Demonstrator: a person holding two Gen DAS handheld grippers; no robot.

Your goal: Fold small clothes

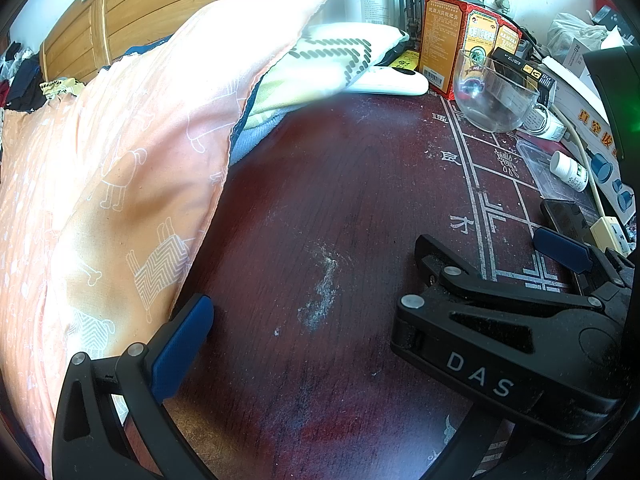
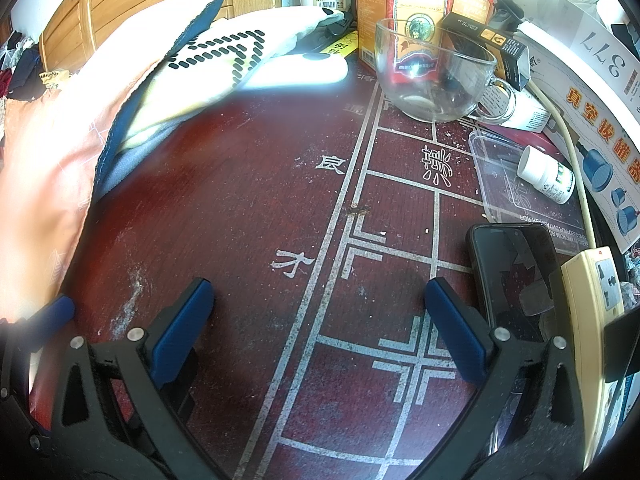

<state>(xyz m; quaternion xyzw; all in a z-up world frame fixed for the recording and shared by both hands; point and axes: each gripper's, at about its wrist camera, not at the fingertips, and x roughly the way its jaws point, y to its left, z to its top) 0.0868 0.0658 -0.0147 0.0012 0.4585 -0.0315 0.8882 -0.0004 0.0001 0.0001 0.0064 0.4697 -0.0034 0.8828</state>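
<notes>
Both grippers, left gripper (image 1: 384,272) and right gripper (image 2: 320,324), stand wide apart and empty; the orange cloth (image 1: 120,184) at frame left perhaps snags the glass cup (image 2: 434,76) at upper right when dragged.

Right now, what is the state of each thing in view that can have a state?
Left gripper: open, holding nothing.
Right gripper: open, holding nothing.
Orange cloth: draped at the table's left side, not yet folded.
Glass cup: upright, looks empty.
Phone: flat on the table, screen dark.
White pill bottle: lying on its side, capped.
</notes>
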